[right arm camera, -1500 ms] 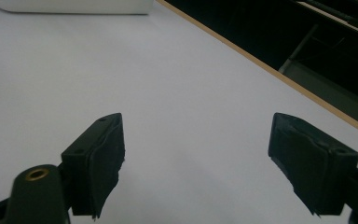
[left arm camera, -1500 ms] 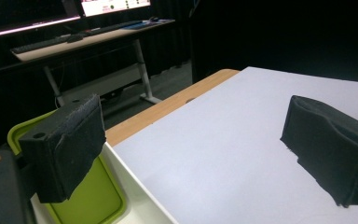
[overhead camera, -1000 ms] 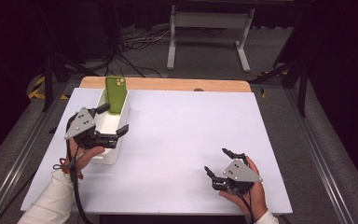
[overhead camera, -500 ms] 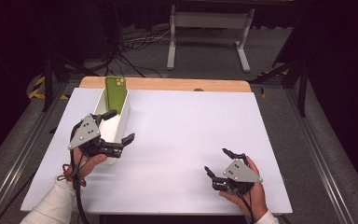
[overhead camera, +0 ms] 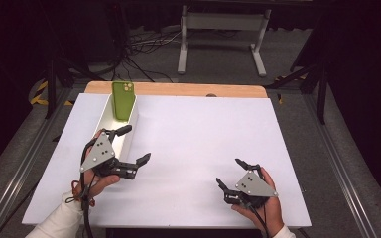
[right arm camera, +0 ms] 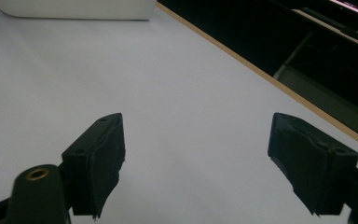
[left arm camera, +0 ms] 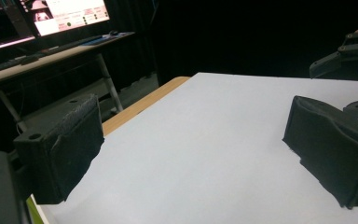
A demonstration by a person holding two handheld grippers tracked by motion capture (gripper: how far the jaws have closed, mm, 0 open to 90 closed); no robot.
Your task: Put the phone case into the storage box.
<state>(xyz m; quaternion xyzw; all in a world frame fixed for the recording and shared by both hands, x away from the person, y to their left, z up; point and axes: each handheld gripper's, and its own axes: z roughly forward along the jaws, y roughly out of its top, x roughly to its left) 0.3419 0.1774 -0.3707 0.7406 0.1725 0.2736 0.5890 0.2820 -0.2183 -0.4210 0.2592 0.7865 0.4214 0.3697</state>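
1. Since the earlier frames, the left gripper has drawn back from the white tray toward the near edge of the table and swung to point across it; the right gripper has kept its place.
2. Both left jaws stand wide apart with bare tabletop between them, as the left gripper view shows, so this tool carries nothing.
3. Standing upright in the far end of the tray, near the table's far left corner, the green phone leans on the tray's wall, which probably keeps it from tipping.
4. Freed of the gripper, the phone looks already placed; the withdrawal likely avoids knocking it.
5. By the near right corner, the right gripper rests in the person's hand, jaws spread and empty over bare table, seemingly parked out of the way.
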